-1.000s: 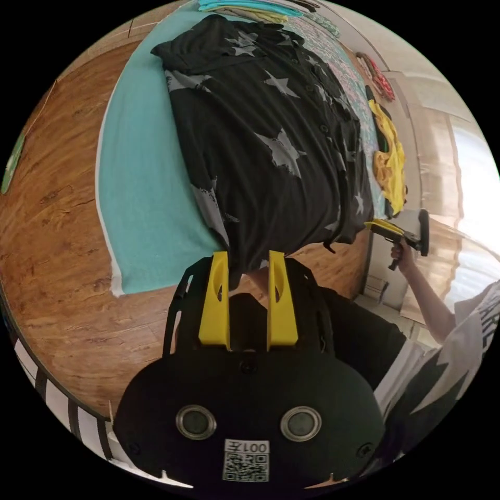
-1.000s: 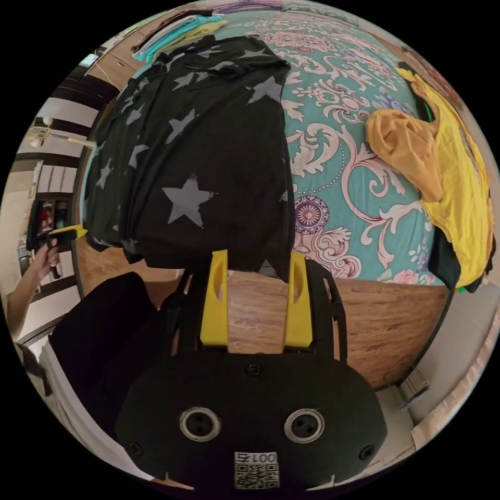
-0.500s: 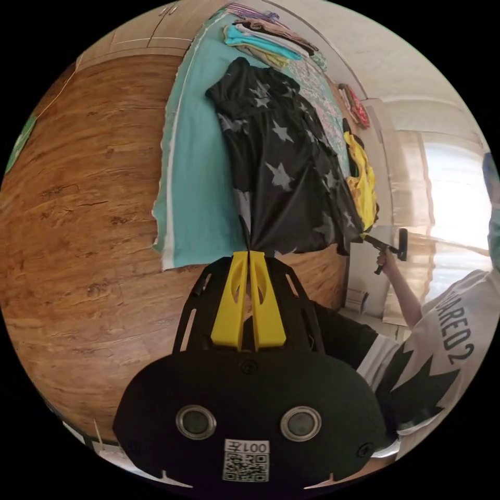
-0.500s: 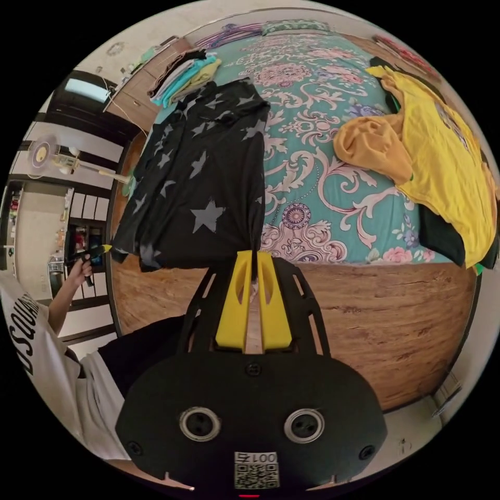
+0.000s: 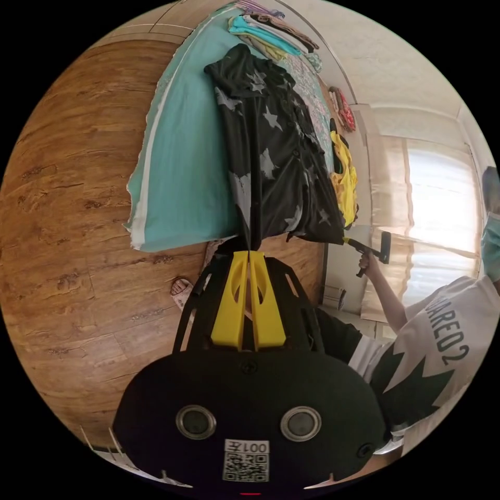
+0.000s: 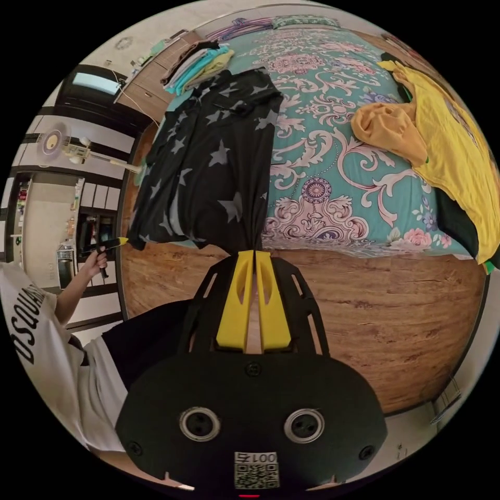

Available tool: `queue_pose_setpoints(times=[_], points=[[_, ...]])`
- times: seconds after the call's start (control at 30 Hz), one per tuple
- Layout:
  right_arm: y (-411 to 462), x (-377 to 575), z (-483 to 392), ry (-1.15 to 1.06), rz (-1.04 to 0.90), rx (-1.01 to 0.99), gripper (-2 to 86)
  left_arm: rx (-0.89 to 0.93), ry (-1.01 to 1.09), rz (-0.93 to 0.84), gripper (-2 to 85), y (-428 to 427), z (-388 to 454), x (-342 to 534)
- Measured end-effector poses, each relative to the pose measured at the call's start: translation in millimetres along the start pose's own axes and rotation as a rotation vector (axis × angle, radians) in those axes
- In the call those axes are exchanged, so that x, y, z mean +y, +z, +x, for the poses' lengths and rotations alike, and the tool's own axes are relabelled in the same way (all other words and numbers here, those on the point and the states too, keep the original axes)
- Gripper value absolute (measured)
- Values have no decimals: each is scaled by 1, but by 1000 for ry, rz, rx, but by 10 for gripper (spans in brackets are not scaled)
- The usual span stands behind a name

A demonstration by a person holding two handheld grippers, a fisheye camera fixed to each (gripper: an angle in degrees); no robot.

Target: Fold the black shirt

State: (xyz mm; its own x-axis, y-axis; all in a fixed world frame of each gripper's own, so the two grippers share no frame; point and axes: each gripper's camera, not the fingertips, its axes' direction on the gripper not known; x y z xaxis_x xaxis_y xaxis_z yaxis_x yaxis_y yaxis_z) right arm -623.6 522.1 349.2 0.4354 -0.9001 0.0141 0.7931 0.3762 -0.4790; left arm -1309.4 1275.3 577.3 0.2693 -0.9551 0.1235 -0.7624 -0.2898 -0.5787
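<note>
— Where do we have the black shirt (image 6: 208, 172) right now?

— It lies spread on the bed (image 6: 333, 172), stretching straight ahead of both hand-held grippers, with its hem end drawn off the bed's near edge toward us. Our left hand-held gripper (image 5: 249, 255) has its yellow jaws pressed together on one hem corner, the cloth rising in a taut ridge just beyond the tips.

— And the right one?

— Our right hand-held gripper (image 6: 253, 253) is pinching the other hem corner the same way, jaws closed on a gathered bunch of black fabric. In the left gripper view we see that gripper far off to the right of our jaws, held in a hand (image 5: 371, 259) and touching the shirt's edge.

— What else sits around the shirt?

— Beyond its far end there is a stack of folded clothes (image 6: 195, 65). To the right of the right hand-held gripper, well apart from the shirt, a yellow garment (image 6: 453, 151) lies heaped on the patterned cover. Below both grippers runs the wooden floor (image 6: 375, 317), and near the left gripper's jaws we see a slipper (image 5: 182, 287) on it.
</note>
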Motion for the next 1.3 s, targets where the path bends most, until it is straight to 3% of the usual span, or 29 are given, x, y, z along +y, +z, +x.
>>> queue_pose_setpoints(times=[0.17,0.3,0.4,0.5,0.67,0.77,0.87,0.93,1.1,1.3], points=[[-25,24,29,30,14,-112,2,97,-44,1,-10,-16,-3,20],[-33,42,48,51,-103,-111,2,78,-70,-134,-9,-18,2,41],[-38,55,63,76,-194,-230,1,212,-114,-177,-10,-24,5,55],[-54,41,68,23,-140,-439,2,384,-95,-88,-9,-42,12,39],[-88,-85,83,-172,184,-612,5,357,57,105,-9,-91,18,-97],[-84,-192,106,-148,329,-656,7,334,62,182,-8,-100,10,-205],[-54,-289,120,-155,283,-493,12,73,-60,164,-3,-89,-11,-284],[-37,-325,126,-124,223,-360,17,-8,-158,176,9,-84,-26,-302],[-35,-335,116,-171,163,-199,54,-4,-252,334,41,-91,-39,-271],[-6,-282,79,-226,-115,20,114,-254,-169,90,83,-60,-9,-199]])
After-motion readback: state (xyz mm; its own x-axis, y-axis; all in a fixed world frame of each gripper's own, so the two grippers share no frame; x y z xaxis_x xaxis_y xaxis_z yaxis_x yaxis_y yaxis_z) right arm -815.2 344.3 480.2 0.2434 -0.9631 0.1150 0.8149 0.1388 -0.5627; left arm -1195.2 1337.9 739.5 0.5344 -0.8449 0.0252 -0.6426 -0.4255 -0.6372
